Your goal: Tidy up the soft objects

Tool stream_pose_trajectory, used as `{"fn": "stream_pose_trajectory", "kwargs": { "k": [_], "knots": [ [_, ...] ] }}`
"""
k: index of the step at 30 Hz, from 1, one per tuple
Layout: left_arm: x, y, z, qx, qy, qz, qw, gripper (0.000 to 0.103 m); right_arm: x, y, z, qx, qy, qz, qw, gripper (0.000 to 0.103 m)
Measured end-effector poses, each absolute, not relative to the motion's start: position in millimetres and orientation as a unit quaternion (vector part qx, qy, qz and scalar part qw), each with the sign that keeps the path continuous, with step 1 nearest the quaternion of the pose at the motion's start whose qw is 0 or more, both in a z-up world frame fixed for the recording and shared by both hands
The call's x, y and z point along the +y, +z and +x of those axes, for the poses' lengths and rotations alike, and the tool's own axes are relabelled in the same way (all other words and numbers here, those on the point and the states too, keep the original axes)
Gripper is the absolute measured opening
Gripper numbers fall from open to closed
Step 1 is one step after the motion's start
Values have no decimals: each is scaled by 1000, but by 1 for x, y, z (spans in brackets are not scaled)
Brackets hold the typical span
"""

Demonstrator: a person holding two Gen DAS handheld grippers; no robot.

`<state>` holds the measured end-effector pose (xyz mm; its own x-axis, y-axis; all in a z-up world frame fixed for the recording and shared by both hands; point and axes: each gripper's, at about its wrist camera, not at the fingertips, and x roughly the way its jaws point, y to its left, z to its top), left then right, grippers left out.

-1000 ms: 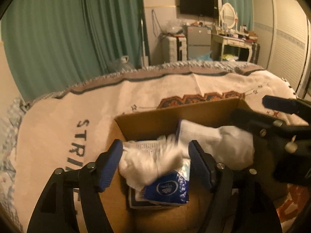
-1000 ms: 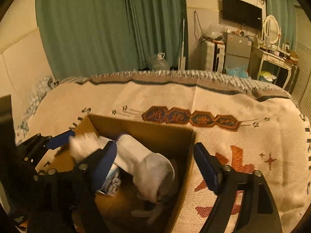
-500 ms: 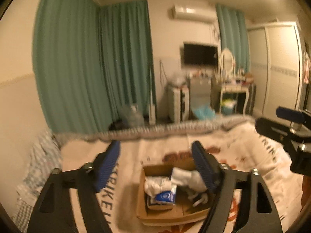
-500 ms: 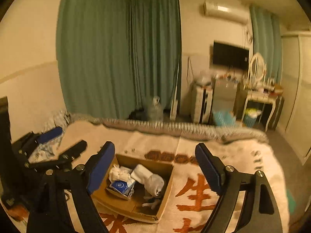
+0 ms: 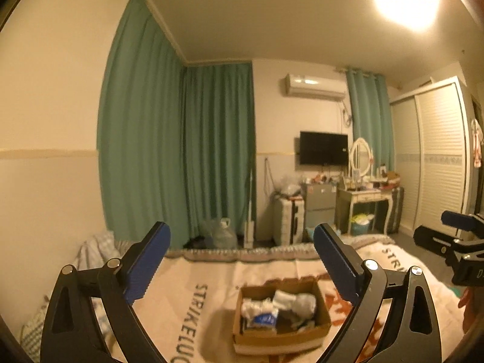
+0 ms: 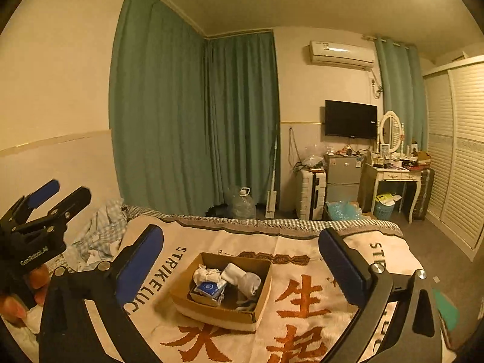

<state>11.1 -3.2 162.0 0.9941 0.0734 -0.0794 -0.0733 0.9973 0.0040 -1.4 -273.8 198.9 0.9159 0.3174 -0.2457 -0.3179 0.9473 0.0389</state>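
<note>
A shallow cardboard box [image 6: 257, 284] sits on the cream blanket [image 6: 302, 251] of a bed; it also shows in the left wrist view [image 5: 320, 326]. In it lie white socks [image 6: 246, 278], a crumpled white cloth [image 6: 207, 273] and a blue tissue pack [image 6: 210, 287]. My left gripper [image 5: 242, 258] is open and empty, held high and back from the box. My right gripper [image 6: 242, 260] is open and empty, also well above the box. The left gripper also shows at the left of the right wrist view [image 6: 57, 195].
A checked cloth [image 6: 99, 233] is bunched at the bed's left by the wall. Beyond the bed stand green curtains [image 6: 193, 127], a water jug [image 6: 243, 204], a suitcase [image 6: 311, 193], a small fridge [image 6: 343, 177], a dressing table [image 6: 393, 178] and a wardrobe [image 6: 456, 157].
Both grippers have pulled up and back from the box, which now looks small and far. The white cloth that was between the left fingers now lies in the box.
</note>
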Motion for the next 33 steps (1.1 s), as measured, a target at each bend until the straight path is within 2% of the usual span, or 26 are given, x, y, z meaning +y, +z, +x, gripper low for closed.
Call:
{"fn": "stream_pose_trajectory", "kwargs": {
  "k": [7, 16, 33],
  "knots": [
    [-5, 103, 27, 89, 41, 20, 995, 97, -262, 142, -1, 130, 145, -14, 981, 103],
    [-4, 14, 59, 191, 55, 11, 980, 97, -245, 39, 46, 215, 153, -1, 965, 103],
    [-1, 4, 60, 202, 45, 7, 978, 97, -250, 28, 57, 237, 136, 11, 962, 103]
  ]
}}
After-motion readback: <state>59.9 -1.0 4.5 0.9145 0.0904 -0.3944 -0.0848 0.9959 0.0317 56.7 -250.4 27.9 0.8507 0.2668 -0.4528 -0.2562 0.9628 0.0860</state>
